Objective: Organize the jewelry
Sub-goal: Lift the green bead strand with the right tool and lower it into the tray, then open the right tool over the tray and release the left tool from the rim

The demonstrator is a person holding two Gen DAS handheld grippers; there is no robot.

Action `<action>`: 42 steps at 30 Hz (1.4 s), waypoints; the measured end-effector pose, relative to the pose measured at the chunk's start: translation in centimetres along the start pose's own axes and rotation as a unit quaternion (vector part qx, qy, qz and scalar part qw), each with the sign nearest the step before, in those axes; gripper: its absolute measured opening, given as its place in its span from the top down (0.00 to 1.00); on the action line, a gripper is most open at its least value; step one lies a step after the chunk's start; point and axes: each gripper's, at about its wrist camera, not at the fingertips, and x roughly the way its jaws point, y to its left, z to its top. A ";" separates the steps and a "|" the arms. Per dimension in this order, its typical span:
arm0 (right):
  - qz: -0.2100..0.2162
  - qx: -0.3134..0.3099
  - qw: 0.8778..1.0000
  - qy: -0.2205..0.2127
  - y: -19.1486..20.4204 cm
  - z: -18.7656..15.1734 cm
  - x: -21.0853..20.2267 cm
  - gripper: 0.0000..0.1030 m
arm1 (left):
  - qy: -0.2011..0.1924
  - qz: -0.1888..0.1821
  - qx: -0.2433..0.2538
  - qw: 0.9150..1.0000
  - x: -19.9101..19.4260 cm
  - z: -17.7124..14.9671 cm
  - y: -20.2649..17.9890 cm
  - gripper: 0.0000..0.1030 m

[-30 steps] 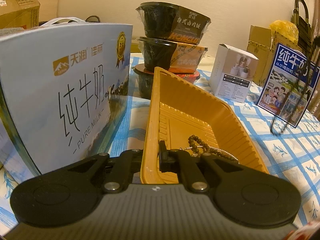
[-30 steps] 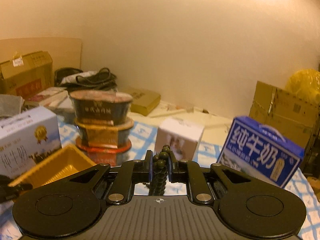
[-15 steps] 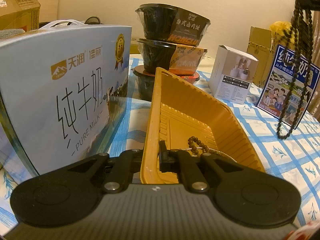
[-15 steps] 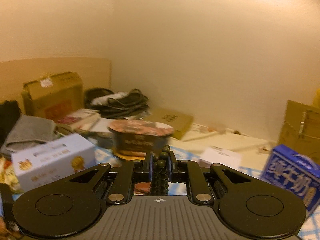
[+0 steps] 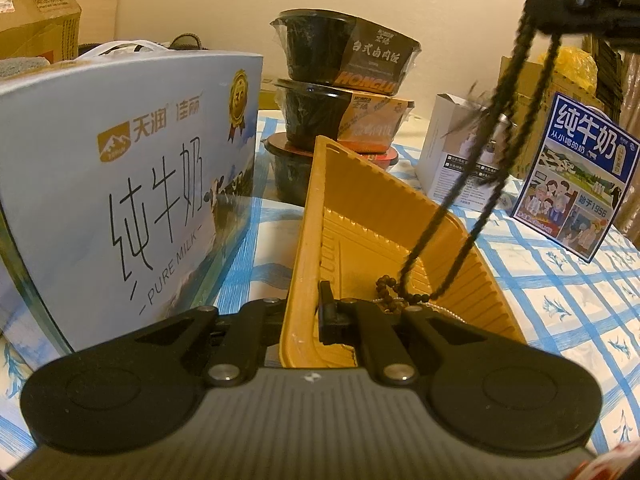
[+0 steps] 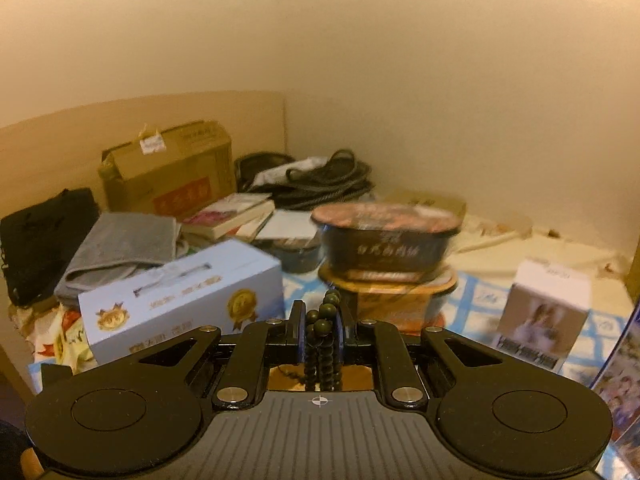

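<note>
step: my right gripper clamps dark bead strand, blurred, probably over tray | left gripper pinches tray's 6 o'clock rim | next: lower, release

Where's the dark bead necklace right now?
The dark bead necklace hangs from the right claw, its lower end dangling over the yellow tray near the brown beads.

A cluttered home storage corner is shown: a checked cloth is spread on the counter, stacked instant-meal bowls are seen at 12 o'clock, and cardboard boxes, books and folded towels at 10 o'clock.
</note>
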 end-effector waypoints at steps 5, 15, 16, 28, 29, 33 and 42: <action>0.002 0.011 0.999 0.041 -0.2 -2.1 2.1 0.86 | 0.000 -0.001 0.000 1.000 -0.1 -0.1 0.1 0.94; 0.025 0.043 0.998 0.050 -0.3 -4.4 3.9 0.86 | 0.002 0.000 -0.001 1.000 0.0 -0.1 0.1 0.94; 0.028 0.047 0.997 0.049 -0.3 -4.6 4.0 0.86 | 0.003 0.000 -0.001 1.000 0.0 -0.1 0.1 0.94; 0.011 0.079 0.990 0.120 -1.1 -8.7 5.4 0.56 | 0.006 0.001 -0.002 1.000 0.2 -0.2 0.2 0.94; 0.009 0.087 0.989 0.121 -1.4 -9.1 5.2 0.55 | 0.006 0.001 -0.003 1.000 0.2 -0.2 0.2 0.94; -0.003 0.098 0.986 0.135 -2.0 -10.5 4.7 0.53 | 0.007 0.002 0.000 1.000 0.3 -0.2 0.2 0.94; -0.045 0.126 0.979 0.151 -3.2 -13.0 3.8 0.52 | 0.017 0.010 0.003 1.000 1.0 -0.7 0.4 0.94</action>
